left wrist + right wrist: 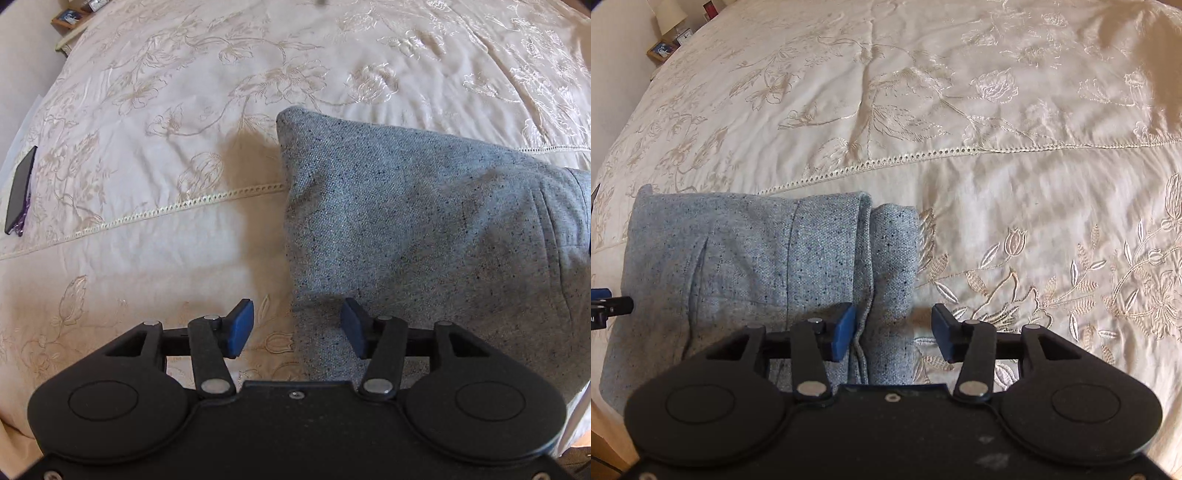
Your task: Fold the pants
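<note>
The pants are speckled grey-blue and lie folded into a thick rectangle on the cream embroidered bedspread. My left gripper is open, pointing steeply down. Its blue pads straddle the bundle's left edge, one over the bedspread and one over the cloth. In the right wrist view the pants show stacked folded layers along their right side. My right gripper is open too and straddles that right edge, with the left pad over the cloth and the other over the bedspread. Neither pair of pads presses on the fabric.
A dark phone lies near the bed's left edge. A bedside table with a lamp and a small picture frame stands at the far left. Wide bedspread stretches beyond and to the right of the pants.
</note>
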Demonstrator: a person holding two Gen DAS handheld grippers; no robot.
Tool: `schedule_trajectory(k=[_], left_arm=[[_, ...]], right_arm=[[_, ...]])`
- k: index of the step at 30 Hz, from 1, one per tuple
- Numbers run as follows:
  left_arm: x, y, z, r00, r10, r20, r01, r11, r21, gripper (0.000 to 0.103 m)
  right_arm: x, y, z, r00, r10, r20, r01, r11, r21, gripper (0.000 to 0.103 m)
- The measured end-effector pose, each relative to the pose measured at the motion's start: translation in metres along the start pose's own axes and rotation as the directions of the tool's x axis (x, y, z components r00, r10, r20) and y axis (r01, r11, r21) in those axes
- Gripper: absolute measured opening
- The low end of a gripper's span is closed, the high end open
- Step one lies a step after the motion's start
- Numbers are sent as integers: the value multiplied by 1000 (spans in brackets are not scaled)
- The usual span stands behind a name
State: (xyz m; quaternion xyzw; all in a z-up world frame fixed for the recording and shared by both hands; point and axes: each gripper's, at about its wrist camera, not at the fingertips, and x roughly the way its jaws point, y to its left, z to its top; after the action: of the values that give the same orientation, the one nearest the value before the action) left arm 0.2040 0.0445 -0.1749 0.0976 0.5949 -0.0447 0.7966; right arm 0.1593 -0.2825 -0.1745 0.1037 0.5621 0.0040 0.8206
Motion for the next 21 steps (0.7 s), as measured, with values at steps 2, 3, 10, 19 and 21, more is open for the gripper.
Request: schedule_trajectory(k=[2, 3, 10, 19, 21], left_arm=[[5, 2, 0, 1000, -29, -4, 29, 1000, 8, 59], [8, 4, 0, 999, -41, -9, 41, 999, 12, 60], [-3, 32, 3, 989, -143, 30, 145, 987, -68, 63], [38, 8, 8, 984, -178, -24, 176, 983, -61, 77], [41, 8, 12, 981, -192, -26, 188, 975, -122, 77]], right_arm=[[4, -1, 0, 1000, 11, 2, -11, 1000, 13, 53], [3, -1, 1, 1000, 17, 3, -17, 1000, 20, 53], [-27, -10, -4, 994, 107, 26, -108, 993, 57, 53], [10, -2, -9, 989, 147, 10, -147, 980, 134, 61], [14, -2, -6, 988, 153, 2, -151, 973, 174, 62]])
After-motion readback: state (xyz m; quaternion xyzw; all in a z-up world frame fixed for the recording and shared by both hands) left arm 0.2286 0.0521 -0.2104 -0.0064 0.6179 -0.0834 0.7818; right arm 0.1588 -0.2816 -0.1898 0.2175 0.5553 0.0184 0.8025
